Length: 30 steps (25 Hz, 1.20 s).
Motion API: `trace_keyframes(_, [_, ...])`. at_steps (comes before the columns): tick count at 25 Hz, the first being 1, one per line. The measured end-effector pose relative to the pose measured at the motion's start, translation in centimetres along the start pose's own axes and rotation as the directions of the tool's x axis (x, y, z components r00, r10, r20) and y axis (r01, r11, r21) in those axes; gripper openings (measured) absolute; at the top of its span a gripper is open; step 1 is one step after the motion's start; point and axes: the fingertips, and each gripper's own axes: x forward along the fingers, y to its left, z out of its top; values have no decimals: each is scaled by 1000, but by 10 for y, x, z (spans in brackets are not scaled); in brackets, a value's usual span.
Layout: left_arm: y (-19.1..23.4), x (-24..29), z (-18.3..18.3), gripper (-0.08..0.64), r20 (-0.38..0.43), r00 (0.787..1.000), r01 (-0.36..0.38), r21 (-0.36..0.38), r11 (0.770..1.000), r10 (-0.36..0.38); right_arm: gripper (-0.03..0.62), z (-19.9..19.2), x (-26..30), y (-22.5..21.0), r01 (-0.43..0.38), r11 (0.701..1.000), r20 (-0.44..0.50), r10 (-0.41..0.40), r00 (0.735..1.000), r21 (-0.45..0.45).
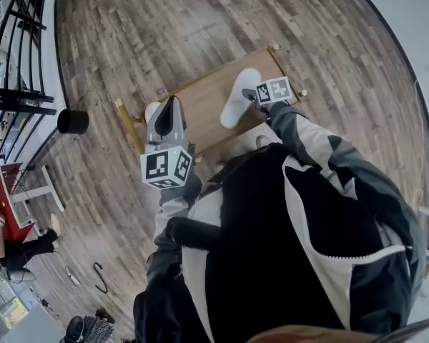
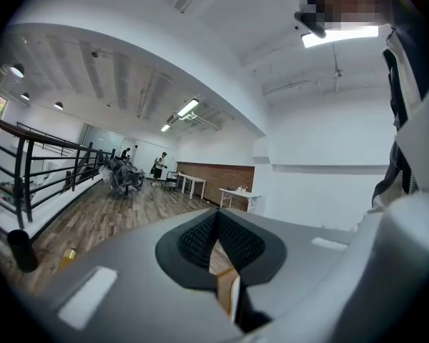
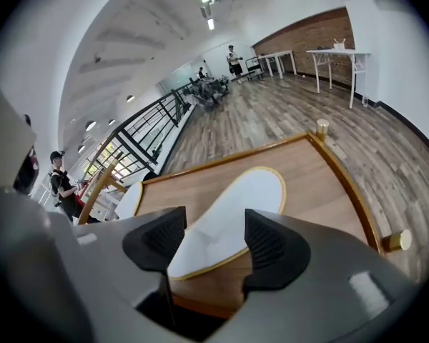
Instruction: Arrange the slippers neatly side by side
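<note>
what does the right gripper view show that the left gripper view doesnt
Only the right gripper view: the right gripper, jaws apart, framing a white slipper seen in full on the wooden platform, with a second slipper at the far left. Only the left gripper view: the left gripper, jaws together and hiding nearly all of the platform, and the person's jacket. Both: plank floor, black railing, brick wall.

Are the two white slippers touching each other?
Apart. The right gripper view shows bare tabletop between the middle slipper and the left slipper.
</note>
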Motion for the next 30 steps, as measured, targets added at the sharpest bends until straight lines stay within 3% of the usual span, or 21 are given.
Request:
trace_keyframes(4, [-7,-2,3,18,1,1000,0,11,1000,0,259,-16,17,-20,38,998,-75,-34,997,55])
trace_keyframes(8, [-5,-6,4,18,8,1000,-19,-6,1000,19,258,-24,32,-31,32,984,-103,-14,995,174])
trace_keyframes(14, [4,-16,0,18,3,998,-67,-20,998,67,237,-34,43,-35,26,966,-129,7,992,257])
trace_keyframes(15, [5,-17,-1,18,0,997,-73,-22,997,73,212,-35,44,-34,16,962,-132,21,991,272])
trace_keyframes(17, [7,-17,-3,18,-7,997,-77,-26,997,77,63,-37,45,-30,-8,956,-131,48,990,294])
trace_keyframes(19, [8,-19,-4,18,-12,997,-81,-24,996,80,29,-35,46,-24,-29,953,-116,67,991,301])
trace_keyframes(23, [9,-18,-3,18,-15,997,-81,-17,997,81,28,-27,44,-17,-55,965,-96,83,992,258])
trace_keyframes(27, [12,-18,-6,18,-22,997,-81,-23,996,80,28,-4,29,7,-81,996,-47,83,995,38])
trace_keyframes(30, [16,-17,-7,18,-26,996,-81,-30,996,80,28,25,11,35,-125,990,26,127,992,-69])
